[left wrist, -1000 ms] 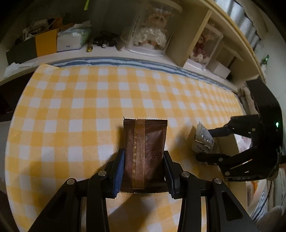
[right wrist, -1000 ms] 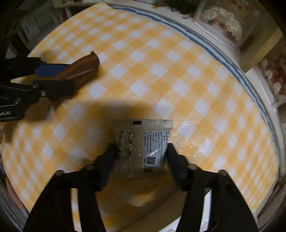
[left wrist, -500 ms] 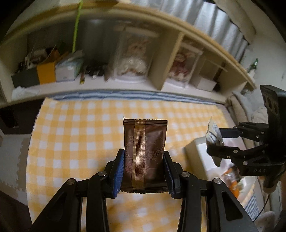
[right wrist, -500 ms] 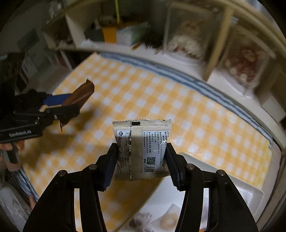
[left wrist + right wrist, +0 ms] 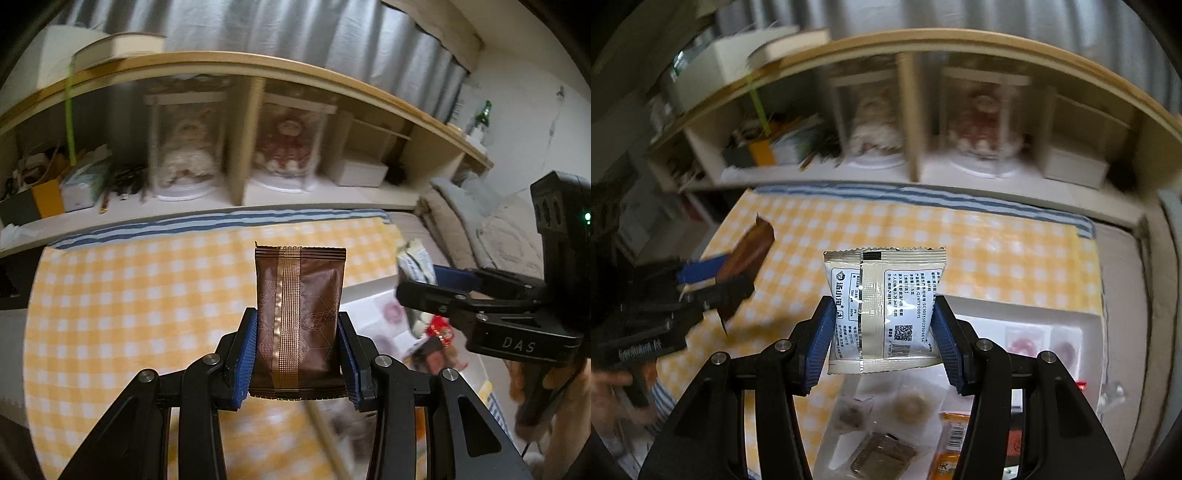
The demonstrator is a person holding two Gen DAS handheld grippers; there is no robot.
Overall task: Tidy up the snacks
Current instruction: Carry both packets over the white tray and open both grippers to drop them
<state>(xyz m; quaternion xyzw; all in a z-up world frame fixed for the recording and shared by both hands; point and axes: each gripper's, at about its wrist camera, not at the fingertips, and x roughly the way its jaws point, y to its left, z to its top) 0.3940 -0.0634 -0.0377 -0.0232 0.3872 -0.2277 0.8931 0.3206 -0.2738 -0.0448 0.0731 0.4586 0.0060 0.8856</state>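
My left gripper (image 5: 299,354) is shut on a brown snack packet (image 5: 300,314), held upright above the yellow checked cloth (image 5: 129,288). My right gripper (image 5: 884,339) is shut on a white printed snack packet (image 5: 886,306), also upright, above a white tray (image 5: 1027,317) that holds several snacks. In the left wrist view the right gripper (image 5: 417,284) shows at the right with the white packet (image 5: 415,264) over the tray (image 5: 369,295). In the right wrist view the left gripper (image 5: 713,280) shows at the left with the brown packet (image 5: 750,254).
A wooden shelf unit (image 5: 236,147) runs along the far side with dolls in clear cases (image 5: 184,162), boxes and clutter. A grey cushion (image 5: 476,221) lies at the right. A hand (image 5: 609,387) holds the left gripper's handle.
Both grippers have risen from near the cloth and tilted up, each keeping its packet. The shelf and the white tray have come into view.
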